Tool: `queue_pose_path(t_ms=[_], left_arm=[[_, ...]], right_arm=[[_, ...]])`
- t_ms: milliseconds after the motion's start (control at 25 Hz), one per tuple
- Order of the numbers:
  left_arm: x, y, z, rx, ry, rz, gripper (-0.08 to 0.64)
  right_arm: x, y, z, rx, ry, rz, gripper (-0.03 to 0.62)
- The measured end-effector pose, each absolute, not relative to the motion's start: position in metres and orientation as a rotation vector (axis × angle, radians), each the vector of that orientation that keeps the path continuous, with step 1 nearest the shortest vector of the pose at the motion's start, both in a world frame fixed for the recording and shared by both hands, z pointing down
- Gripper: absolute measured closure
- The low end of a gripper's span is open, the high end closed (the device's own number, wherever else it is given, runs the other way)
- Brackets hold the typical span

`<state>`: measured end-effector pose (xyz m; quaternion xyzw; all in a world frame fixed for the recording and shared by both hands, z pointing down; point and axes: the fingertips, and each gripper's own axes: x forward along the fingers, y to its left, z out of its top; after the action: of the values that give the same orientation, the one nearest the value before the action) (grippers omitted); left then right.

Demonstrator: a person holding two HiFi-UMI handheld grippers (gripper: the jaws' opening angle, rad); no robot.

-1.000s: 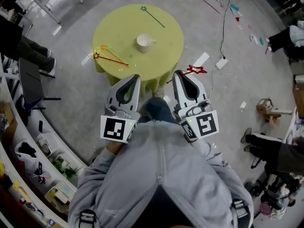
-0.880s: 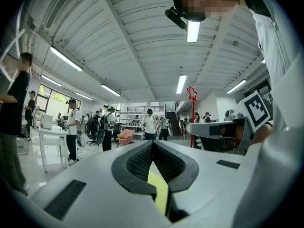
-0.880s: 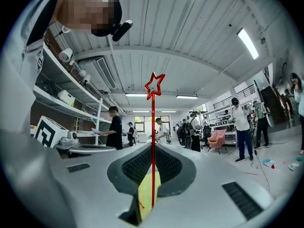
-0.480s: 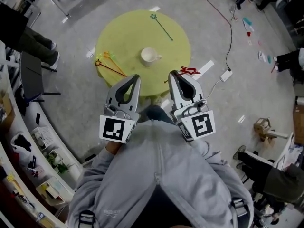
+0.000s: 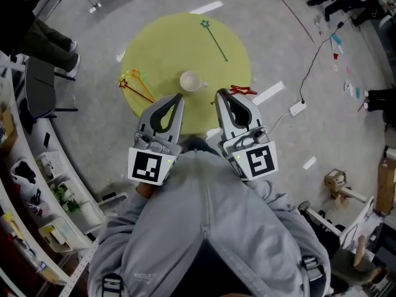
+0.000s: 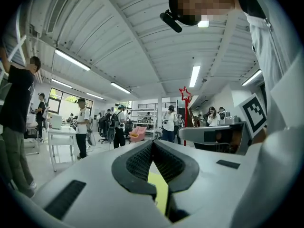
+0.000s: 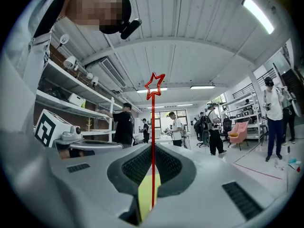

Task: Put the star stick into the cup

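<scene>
A white cup (image 5: 190, 81) stands near the middle of the round yellow-green table (image 5: 161, 42). My right gripper (image 5: 220, 94) is shut on the red star stick (image 7: 152, 141), whose star (image 5: 243, 91) pokes out to the right over the table's near edge, right of the cup. In the right gripper view the stick rises straight from the closed jaws to its star (image 7: 155, 86). My left gripper (image 5: 177, 98) hangs shut and empty over the table's near edge, just below the cup. The red star (image 6: 185, 94) also shows in the left gripper view.
A green star stick (image 5: 214, 32) lies at the table's far side. Several orange, red and yellow star sticks (image 5: 133, 84) lie at its left edge. A white power strip (image 5: 297, 108) with a cable lies on the floor at right. People stand around the room.
Both grippers have come nearer the table, and their tips now reach its near edge beside the cup. The red star stick stays in the right gripper.
</scene>
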<state>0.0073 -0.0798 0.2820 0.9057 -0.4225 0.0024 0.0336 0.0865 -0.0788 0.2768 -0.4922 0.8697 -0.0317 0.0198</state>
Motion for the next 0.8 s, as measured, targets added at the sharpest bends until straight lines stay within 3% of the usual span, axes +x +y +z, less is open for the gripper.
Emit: queue_pose_path(t_ms=[800], left_arm=[[0.009,-0.114,0.293,2.766,-1.304,0.060,0.545]], right_arm=[[0.070,-0.122,0.283,-1.441,2.722,-0.115,0.552]])
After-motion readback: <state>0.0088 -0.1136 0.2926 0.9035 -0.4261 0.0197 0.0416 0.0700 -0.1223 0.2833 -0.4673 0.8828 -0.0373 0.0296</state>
